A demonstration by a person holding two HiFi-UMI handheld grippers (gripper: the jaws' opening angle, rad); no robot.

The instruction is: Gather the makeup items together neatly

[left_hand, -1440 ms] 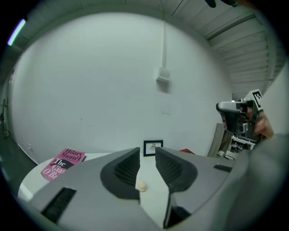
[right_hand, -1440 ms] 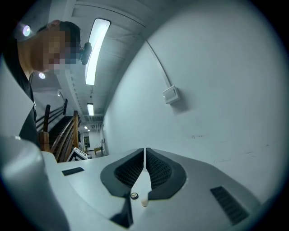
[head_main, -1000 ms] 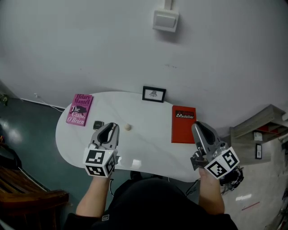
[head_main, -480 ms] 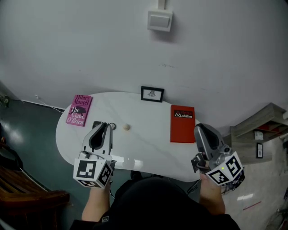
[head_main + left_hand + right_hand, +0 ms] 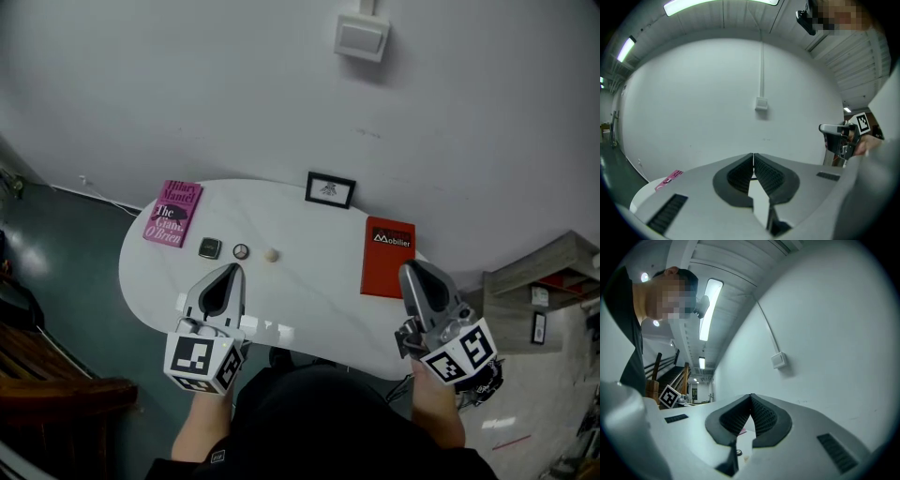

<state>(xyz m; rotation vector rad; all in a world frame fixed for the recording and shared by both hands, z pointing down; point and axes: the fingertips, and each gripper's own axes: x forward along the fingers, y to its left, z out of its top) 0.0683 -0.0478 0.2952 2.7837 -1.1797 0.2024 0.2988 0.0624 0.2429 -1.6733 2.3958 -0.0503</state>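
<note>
Makeup items, as I read them, are the three small pieces lying in a short row on the left half of the white table (image 5: pixel 314 281): a dark square compact (image 5: pixel 209 248), a little round case (image 5: pixel 241 251) just beside it, and a pale beige ball (image 5: pixel 271 254), probably a sponge, a bit further right. They are near one another but not touching, and to their left a pink book (image 5: pixel 172 213) lies at the table's edge. What has changed is my left gripper (image 5: pixel 232 271). A second ago it was out over that row and hid the round case from the head camera. Now it has drawn back toward me, so all three pieces are in plain sight. Its jaws have just been closing, and its own camera shows the ribbed pads meeting at the tips with nothing between them, so it came away empty. I take that to mean the round case has been left beside the compact and the beige ball is the one yet to be brought in. Further right, a small framed picture (image 5: pixel 330 189) stands at the back edge against the wall and a red book (image 5: pixel 387 258) lies flat; neither belongs to the job. My right gripper (image 5: pixel 410 270) hangs at the table's right end, just this side of the red book, jaws together on nothing, much where it was a second ago.
</note>
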